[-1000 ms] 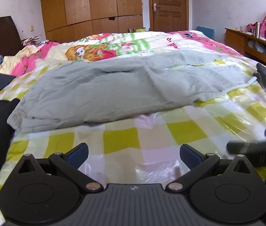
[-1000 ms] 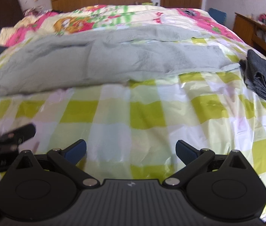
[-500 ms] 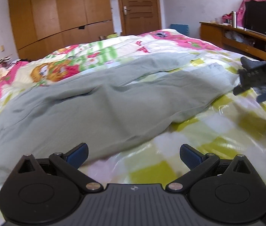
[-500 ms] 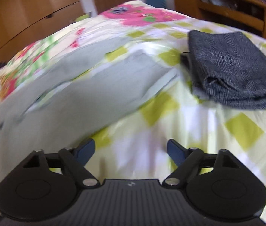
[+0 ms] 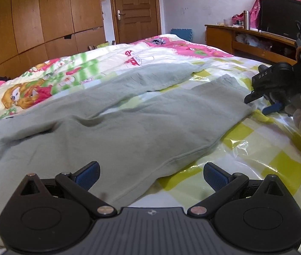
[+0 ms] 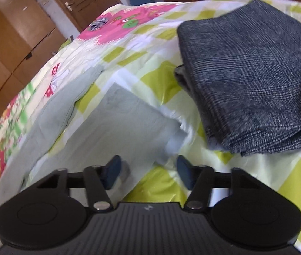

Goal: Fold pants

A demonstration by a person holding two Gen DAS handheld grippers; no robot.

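Pale grey-green pants (image 5: pixel 116 127) lie spread flat across the bed, both legs running toward the right. My left gripper (image 5: pixel 151 175) is open, low over the near edge of the near leg. My right gripper (image 6: pixel 148 170) is open with its fingers astride the hem corner of the near leg (image 6: pixel 129 123); it is not closed on the cloth. The right gripper also shows in the left wrist view (image 5: pixel 265 104) at the end of that leg.
A folded dark grey garment (image 6: pixel 252 72) lies just right of the hem. The bed has a yellow-checked sheet (image 5: pixel 256 161) and a floral quilt (image 5: pixel 65 74) behind. A wooden TV bench (image 5: pixel 246 40) stands to the right, wardrobe and door at the back.
Both grippers moved right and closer to the pants. The right one turned down onto the leg hem and its fingers narrowed; the left one reached the near leg's edge.
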